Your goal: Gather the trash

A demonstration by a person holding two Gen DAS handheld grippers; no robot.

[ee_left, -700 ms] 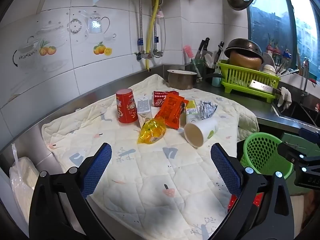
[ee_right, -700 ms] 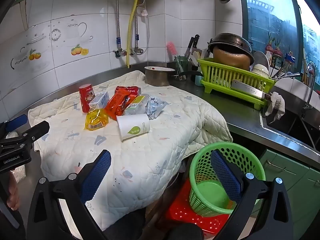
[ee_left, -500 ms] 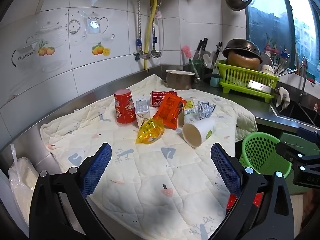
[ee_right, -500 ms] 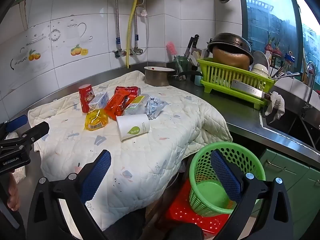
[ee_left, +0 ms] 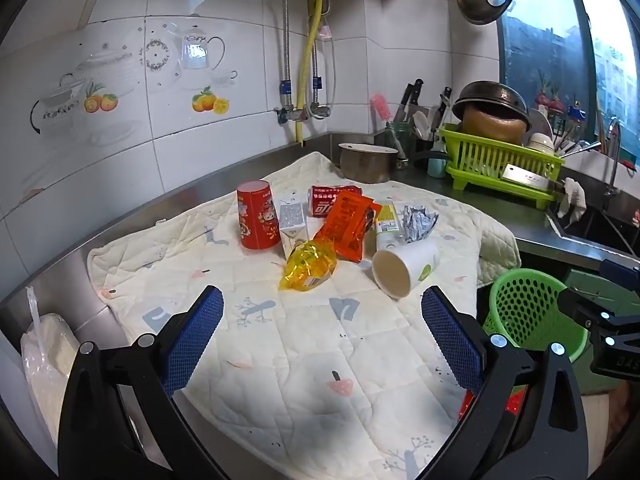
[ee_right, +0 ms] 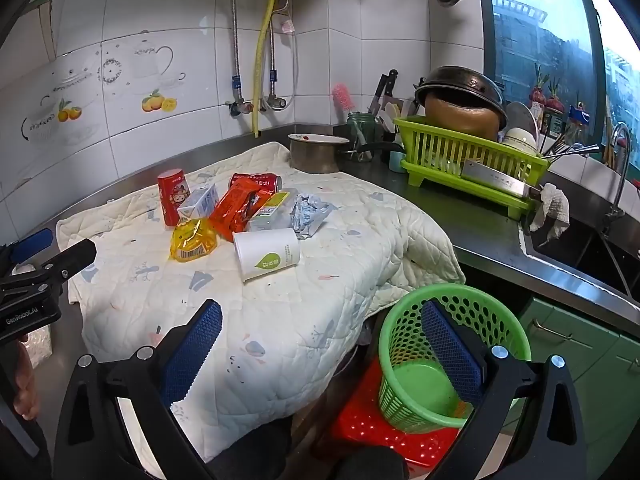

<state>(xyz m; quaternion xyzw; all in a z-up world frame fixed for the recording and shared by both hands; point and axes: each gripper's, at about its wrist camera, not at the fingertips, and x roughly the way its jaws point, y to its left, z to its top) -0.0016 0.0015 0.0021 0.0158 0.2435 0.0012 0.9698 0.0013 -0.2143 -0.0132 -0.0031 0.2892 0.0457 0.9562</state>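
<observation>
Trash lies on a quilted cloth: a red cup upside down, a small carton, a red can, an orange packet, a yellow wrapper, a tipped white paper cup, a crumpled foil. The white cup and yellow wrapper show in the right wrist view too. A green basket stands on a red stool below the counter edge. My left gripper is open and empty, short of the trash. My right gripper is open and empty, over the cloth's edge beside the basket.
A metal pot, utensil jars and a green dish rack with a cleaver stand at the back right. A sink lies far right. A plastic bag sits at the left counter edge. Tiled wall behind.
Both views have shifted only slightly. The left gripper has drawn back a little from the trash. Both grippers stay open and empty.
</observation>
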